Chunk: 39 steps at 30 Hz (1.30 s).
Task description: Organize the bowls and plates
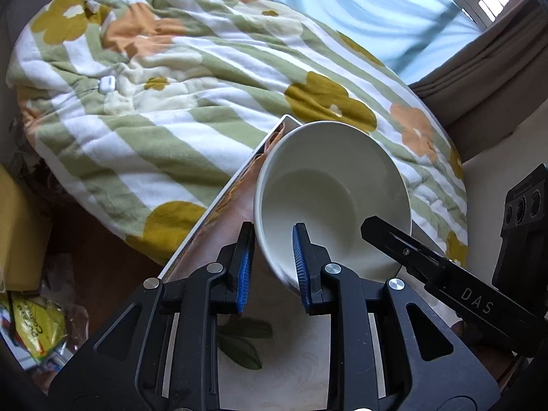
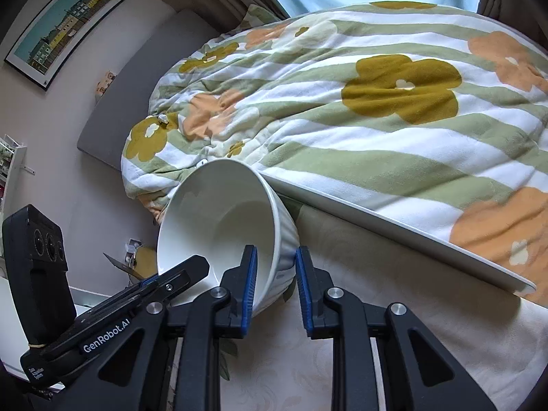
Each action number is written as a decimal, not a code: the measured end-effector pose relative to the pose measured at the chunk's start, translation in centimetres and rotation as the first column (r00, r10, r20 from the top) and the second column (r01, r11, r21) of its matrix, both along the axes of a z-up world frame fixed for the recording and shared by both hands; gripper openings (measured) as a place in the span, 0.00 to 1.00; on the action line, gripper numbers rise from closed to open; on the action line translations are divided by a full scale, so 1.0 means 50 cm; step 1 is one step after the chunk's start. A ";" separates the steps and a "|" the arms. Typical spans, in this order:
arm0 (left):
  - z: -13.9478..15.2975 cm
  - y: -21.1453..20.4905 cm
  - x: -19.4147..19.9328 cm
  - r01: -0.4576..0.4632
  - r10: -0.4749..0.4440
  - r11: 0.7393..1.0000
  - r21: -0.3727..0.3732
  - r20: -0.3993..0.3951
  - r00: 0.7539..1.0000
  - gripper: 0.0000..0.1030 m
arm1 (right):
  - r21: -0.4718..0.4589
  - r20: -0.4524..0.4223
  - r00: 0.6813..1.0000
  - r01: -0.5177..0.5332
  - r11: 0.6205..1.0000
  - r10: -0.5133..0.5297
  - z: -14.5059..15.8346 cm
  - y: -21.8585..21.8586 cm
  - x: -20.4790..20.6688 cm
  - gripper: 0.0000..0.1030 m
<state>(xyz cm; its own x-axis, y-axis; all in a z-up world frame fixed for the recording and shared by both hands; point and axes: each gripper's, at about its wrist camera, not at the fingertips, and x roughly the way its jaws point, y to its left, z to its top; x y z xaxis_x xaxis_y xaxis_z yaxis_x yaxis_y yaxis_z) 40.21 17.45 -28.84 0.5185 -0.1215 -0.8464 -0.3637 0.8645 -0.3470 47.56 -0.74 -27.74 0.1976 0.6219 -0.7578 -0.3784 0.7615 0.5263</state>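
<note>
— Green and white stripes, with mustard and orange flowers: is that quilt [image 1: 191,78] the biggest thing in sight?

— Yes, it covers the bed on the far side of both views. Nearer is the table [image 2: 394,291], its pale cloth printed with leaves, its far edge against the quilt.

— And the bowl?

— One white bowl [image 1: 328,191], ribbed on the outside, tilted over the table's left part, its mouth facing the cameras. Whether its base touches the cloth I cannot tell.

— Who has hold of it?

— Both tools. The left gripper [image 1: 272,263] is clamped across the near left part of the rim, one blue pad inside, one outside. The right gripper [image 2: 276,284] pinches the near right part of the rim the same way.

— Anything smaller?

— A small white earbud case [image 1: 108,85] lies on the quilt, far left.
</note>
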 end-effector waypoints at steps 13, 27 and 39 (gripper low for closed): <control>0.206 -0.215 -0.134 0.118 -0.132 0.988 0.103 0.133 0.982 0.20 | 0.060 0.112 0.987 0.110 0.992 -0.116 0.177 -0.200 -0.163 0.20; 0.263 -0.627 -0.337 0.355 -0.361 0.932 0.067 0.150 0.920 0.20 | 0.003 0.152 0.936 0.322 0.947 -0.318 0.251 -0.577 -0.431 0.20; 0.149 -0.861 -0.393 0.579 -0.579 0.815 0.027 -0.009 0.815 0.20 | -0.094 0.050 0.872 0.489 0.867 -0.486 0.165 -0.764 -0.536 0.20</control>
<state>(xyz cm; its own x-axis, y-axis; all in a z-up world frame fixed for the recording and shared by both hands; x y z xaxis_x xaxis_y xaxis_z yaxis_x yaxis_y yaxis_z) 20.57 -25.60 -21.41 0.3589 -0.3764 -0.8541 0.2070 0.9244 -0.3204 20.78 -38.94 -19.49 0.4745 0.3631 -0.8019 0.0433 0.9003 0.4332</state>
